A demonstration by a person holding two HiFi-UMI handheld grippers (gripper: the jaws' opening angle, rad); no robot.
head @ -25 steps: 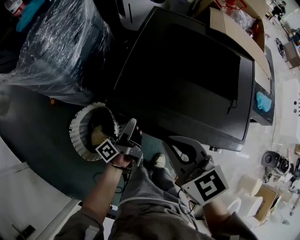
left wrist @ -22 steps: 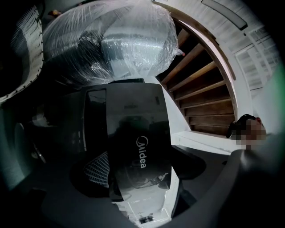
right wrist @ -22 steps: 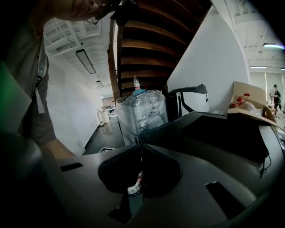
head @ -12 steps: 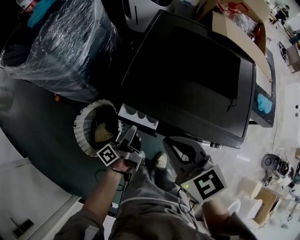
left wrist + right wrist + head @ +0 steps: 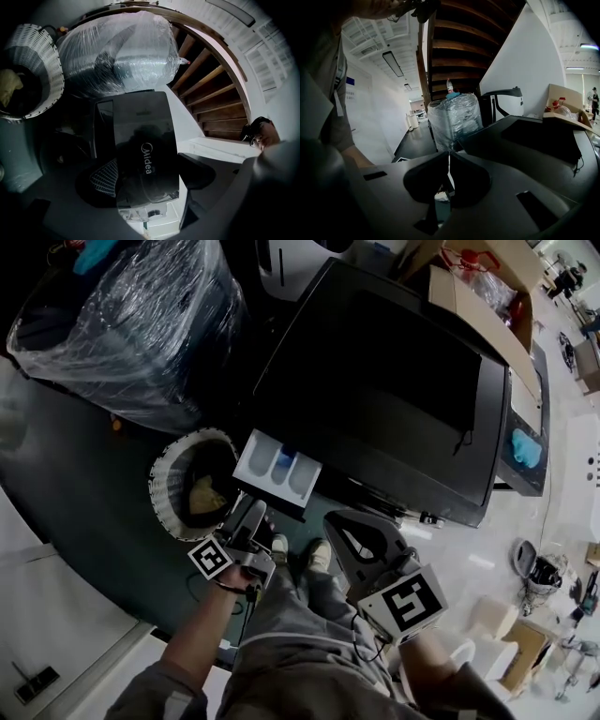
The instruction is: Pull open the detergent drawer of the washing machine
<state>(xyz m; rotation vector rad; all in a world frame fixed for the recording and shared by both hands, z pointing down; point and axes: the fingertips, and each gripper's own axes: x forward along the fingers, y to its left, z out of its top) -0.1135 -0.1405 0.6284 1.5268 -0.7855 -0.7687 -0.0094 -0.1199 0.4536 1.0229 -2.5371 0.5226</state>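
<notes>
In the head view, the detergent drawer (image 5: pixel 278 467) is seen pulled out from the front left corner of the black washing machine (image 5: pixel 394 381), with its white compartments exposed. The left gripper (image 5: pixel 255 512) is positioned against the drawer's front edge, beside a white laundry basket (image 5: pixel 164 486) on the dark floor. The right gripper (image 5: pixel 337 518) is held apart from the drawer, below the machine's front, and nothing is touched by it. A plastic-wrapped bundle (image 5: pixel 131 324) is located behind the basket. In the left gripper view, the drawer's glossy dark front panel (image 5: pixel 140 136), marked "Midea", is clamped between the jaws of the left gripper (image 5: pixel 147 176), which are set only as wide as the panel; the white drawer body is visible below it. The basket (image 5: pixel 47 56) and the wrapped bundle (image 5: pixel 122 51) are shown beyond. In the right gripper view, the jaws of the right gripper (image 5: pixel 449 166) are brought together with only a hairline gap, and nothing is held. The machine's top (image 5: pixel 534 140) is seen at right.
</notes>
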